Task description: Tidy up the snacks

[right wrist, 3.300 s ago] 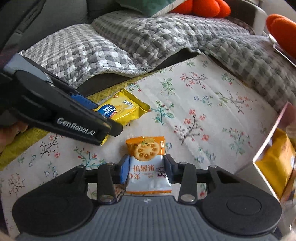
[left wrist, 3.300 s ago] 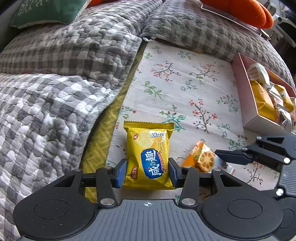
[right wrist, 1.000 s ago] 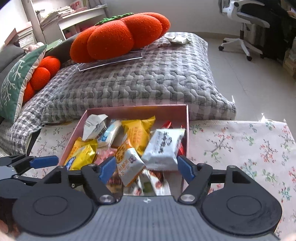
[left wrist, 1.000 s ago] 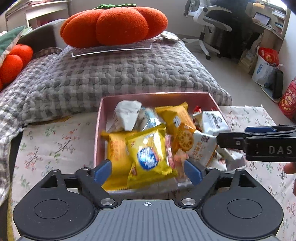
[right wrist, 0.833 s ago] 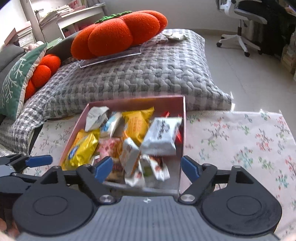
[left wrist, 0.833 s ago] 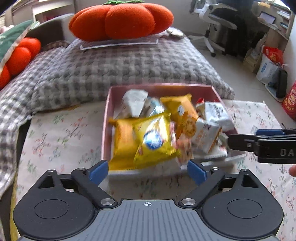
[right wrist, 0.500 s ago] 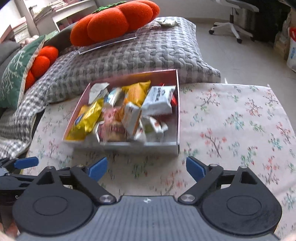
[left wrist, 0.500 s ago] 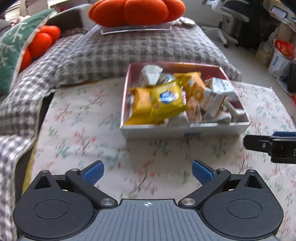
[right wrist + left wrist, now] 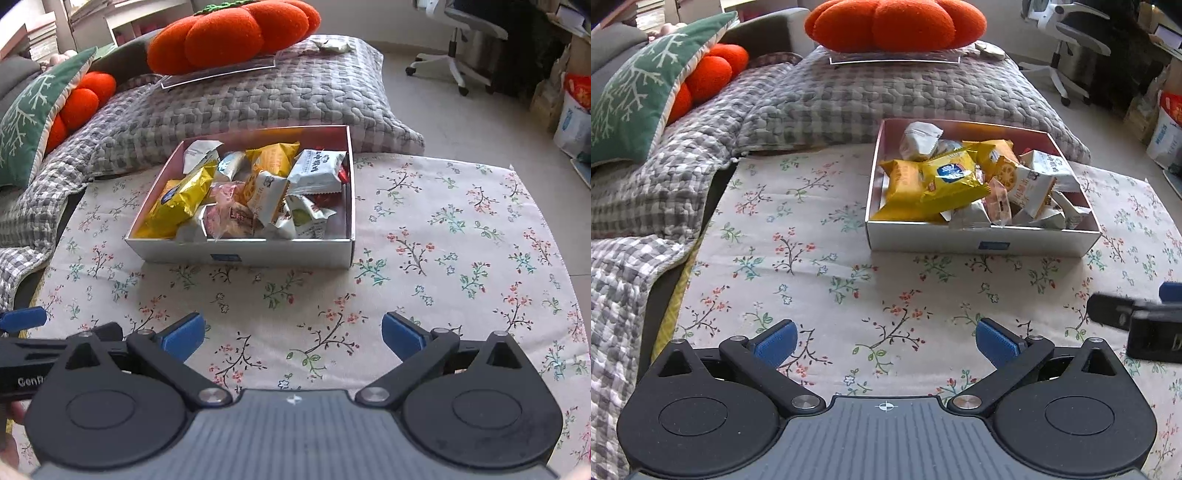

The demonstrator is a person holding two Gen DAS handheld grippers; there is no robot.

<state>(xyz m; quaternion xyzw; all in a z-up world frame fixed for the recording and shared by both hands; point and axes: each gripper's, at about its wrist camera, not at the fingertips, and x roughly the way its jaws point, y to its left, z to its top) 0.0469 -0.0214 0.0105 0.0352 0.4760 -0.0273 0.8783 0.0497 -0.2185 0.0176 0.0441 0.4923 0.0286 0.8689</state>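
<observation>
Both our tools, left tool [image 9: 885, 341] and right tool [image 9: 292, 334], have just spread wide, empty, near the full snack box [image 9: 982, 242] on the floral cloth [image 9: 820, 266].

Both wrist views look steeply down; both share the snack box [image 9: 982, 243].

A floral-print cloth [image 9: 812, 258] is spread over the foreground surface, and daylight is cast across it. Grey checked quilted bedding [image 9: 905, 96] is bunched behind it. An orange pumpkin-shaped cushion [image 9: 894, 22] is set on the bedding, and a green pillow with a white branch pattern [image 9: 639, 96] is propped at the left. A pale tiled floor [image 9: 424, 110] and a white office chair [image 9: 469, 33] are seen at the right.
</observation>
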